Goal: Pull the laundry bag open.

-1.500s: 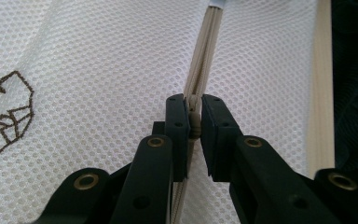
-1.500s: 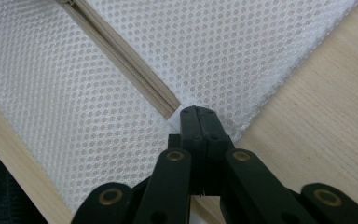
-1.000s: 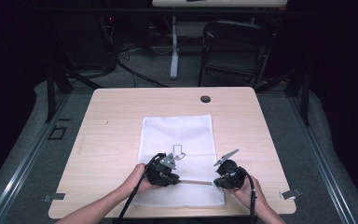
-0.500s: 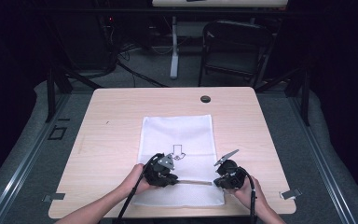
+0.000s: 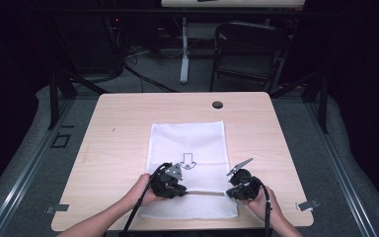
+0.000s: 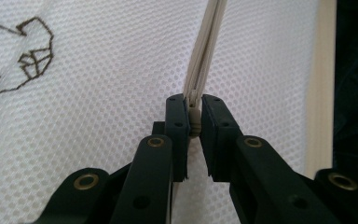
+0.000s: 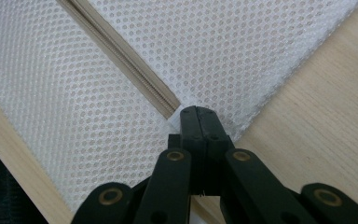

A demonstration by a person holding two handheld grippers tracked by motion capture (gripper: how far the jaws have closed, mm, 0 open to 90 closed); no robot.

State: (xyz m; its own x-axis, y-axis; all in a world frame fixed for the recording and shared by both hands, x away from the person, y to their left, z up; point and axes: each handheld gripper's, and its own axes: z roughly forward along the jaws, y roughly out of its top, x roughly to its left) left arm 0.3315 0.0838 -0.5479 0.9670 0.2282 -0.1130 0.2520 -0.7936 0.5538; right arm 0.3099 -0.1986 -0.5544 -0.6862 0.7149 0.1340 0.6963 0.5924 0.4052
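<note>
The left gripper (image 6: pixel 193 122) is seen with its jaws clamped on the beige zipper slider (image 6: pixel 194 122) of a white mesh laundry bag (image 6: pixel 98 93); the zipper tape (image 6: pixel 205 56) is seen running away from the jaws across the mesh. The right gripper (image 7: pixel 196 122) is seen with its jaws pressed together on the zipper's end tab (image 7: pixel 176 119) at the bag's edge, mesh pinched between them; the closed zipper (image 7: pixel 121 56) is seen leading off diagonally. In the high view the bag (image 5: pixel 187 143) is laid flat on the near half of the wooden table (image 5: pixel 123 123), an arrow print (image 5: pixel 188 160) at its centre, the zipper spanning between the two grippers near the bag's near edge. The step in hand is judged to be zipper operation: one end anchored, slider gripped. The next move is judged to call for a straight pull of the slider along the tape while the right end is held taut; the direction cannot be told.
</note>
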